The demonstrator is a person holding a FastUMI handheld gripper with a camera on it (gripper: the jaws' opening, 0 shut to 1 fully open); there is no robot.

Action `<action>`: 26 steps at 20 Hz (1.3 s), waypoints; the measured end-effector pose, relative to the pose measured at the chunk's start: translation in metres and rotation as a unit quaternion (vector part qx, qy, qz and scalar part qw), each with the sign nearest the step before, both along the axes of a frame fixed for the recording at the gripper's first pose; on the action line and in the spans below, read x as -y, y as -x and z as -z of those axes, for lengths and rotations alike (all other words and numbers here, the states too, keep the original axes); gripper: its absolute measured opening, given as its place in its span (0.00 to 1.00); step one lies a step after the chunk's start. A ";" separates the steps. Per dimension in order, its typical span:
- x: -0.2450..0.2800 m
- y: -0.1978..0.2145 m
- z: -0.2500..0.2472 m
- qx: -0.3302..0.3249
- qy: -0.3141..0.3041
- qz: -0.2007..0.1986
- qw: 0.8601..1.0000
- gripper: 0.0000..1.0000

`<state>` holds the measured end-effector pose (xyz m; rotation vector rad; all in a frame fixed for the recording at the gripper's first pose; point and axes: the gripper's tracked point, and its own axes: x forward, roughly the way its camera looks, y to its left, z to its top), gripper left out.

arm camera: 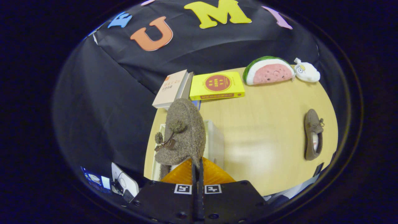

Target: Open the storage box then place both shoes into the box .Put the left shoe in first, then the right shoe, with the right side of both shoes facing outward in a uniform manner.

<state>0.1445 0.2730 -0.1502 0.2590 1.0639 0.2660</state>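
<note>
My gripper (197,166) is shut on the edge of a fuzzy brown shoe (183,133) with pompom laces, which hangs just ahead of the fingers. The shoe is held above a white storage box (214,140) that stands on the wooden table's near left part; the shoe hides most of the box's inside. The second brown shoe (313,134) lies flat on the table far to the right, its opening facing up.
Beyond the box lie a beige book (170,88) and a yellow book (217,85). A watermelon plush (268,71) and a white plush (307,71) rest at the table's back right. The wooden table (264,124) ends at the left by the box.
</note>
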 end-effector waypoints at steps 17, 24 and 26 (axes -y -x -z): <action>-0.089 -0.005 0.125 -0.049 0.069 0.031 0.996 0.02; -0.103 0.002 0.131 -0.042 0.045 -0.004 0.998 0.10; -0.106 0.004 0.120 -0.032 0.035 -0.013 0.999 0.10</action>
